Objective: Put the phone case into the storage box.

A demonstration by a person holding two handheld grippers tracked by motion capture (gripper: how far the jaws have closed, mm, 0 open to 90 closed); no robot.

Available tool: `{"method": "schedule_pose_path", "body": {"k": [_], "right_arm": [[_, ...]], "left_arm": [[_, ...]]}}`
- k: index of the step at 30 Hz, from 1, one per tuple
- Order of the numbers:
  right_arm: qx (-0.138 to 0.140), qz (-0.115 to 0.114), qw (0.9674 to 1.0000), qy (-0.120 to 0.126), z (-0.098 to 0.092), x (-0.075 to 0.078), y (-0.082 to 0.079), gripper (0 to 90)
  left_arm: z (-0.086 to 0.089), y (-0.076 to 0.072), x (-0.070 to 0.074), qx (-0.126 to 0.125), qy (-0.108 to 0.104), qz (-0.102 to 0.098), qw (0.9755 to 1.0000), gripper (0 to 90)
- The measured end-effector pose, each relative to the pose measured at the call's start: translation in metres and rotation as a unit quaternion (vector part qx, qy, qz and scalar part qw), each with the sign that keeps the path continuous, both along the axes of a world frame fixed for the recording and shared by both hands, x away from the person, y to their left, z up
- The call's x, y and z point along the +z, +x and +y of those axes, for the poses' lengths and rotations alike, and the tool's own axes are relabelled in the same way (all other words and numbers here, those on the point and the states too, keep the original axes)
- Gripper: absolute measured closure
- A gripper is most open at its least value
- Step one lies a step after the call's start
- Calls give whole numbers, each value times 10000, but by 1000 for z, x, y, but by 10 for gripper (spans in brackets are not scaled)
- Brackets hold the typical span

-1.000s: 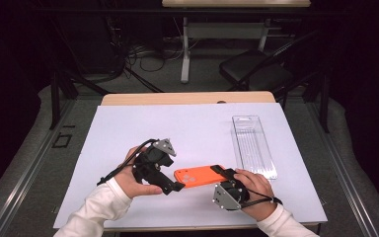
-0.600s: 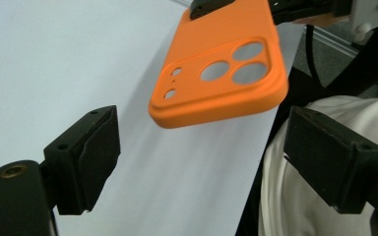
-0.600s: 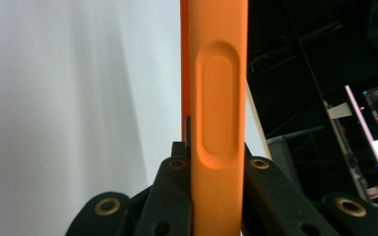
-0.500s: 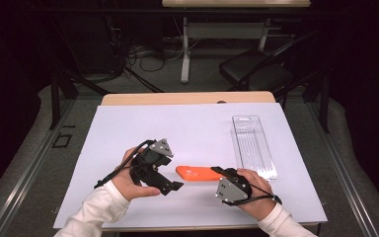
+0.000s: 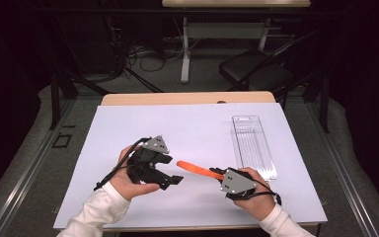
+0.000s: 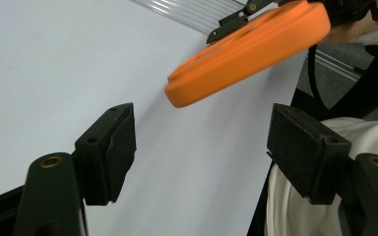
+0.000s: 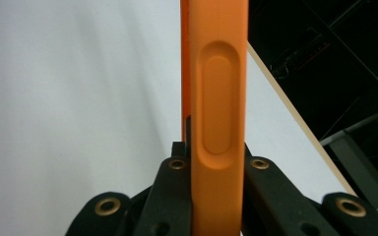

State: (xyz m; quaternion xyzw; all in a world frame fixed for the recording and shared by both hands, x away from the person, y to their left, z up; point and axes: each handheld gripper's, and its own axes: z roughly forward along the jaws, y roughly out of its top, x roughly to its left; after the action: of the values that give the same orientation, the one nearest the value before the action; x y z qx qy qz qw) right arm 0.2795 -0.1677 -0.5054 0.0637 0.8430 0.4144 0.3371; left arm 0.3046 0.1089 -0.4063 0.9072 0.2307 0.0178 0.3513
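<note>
**Handover of orange case: receiving jaws not yet seated**

While the right hand-held gripper [image 5: 216, 174] pinched one end of the flat orange silicone phone case [image 5: 193, 167] and held it clear above the white paper-covered surface [image 5: 197, 123], the left hand-held gripper [image 6: 202, 140] stood spread, its jaws having just been closing, with the case's free end ahead of the pads and touching neither. A sound transfer called for the left jaws to advance until that rounded end lay squarely between them, then to close fully before the right let go. The case's soft, thin edge appeared liable to flex or slip. The clear ribbed plastic tray [image 5: 252, 146] lay well apart.
</note>
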Motion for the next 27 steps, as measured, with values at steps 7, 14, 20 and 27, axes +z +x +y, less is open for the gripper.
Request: {"method": "schedule_pose_path", "body": {"k": [7, 14, 20, 27], "right_arm": [[82, 234, 9992, 320, 0, 0, 1, 875], [156, 415, 9973, 581, 0, 1, 4, 876], [192, 491, 9958, 743, 1, 1, 5, 875], [169, 574, 9943, 884, 2, 0, 7, 875]], "left_arm": [[0, 3, -1, 23, -100, 20, 9999, 298], [1, 7, -1, 38, -262, -12, 9996, 329], [3, 11, -2, 40, -451, -72, 9989, 386], [3, 13, -6, 149, -625, -82, 9979, 416]]}}
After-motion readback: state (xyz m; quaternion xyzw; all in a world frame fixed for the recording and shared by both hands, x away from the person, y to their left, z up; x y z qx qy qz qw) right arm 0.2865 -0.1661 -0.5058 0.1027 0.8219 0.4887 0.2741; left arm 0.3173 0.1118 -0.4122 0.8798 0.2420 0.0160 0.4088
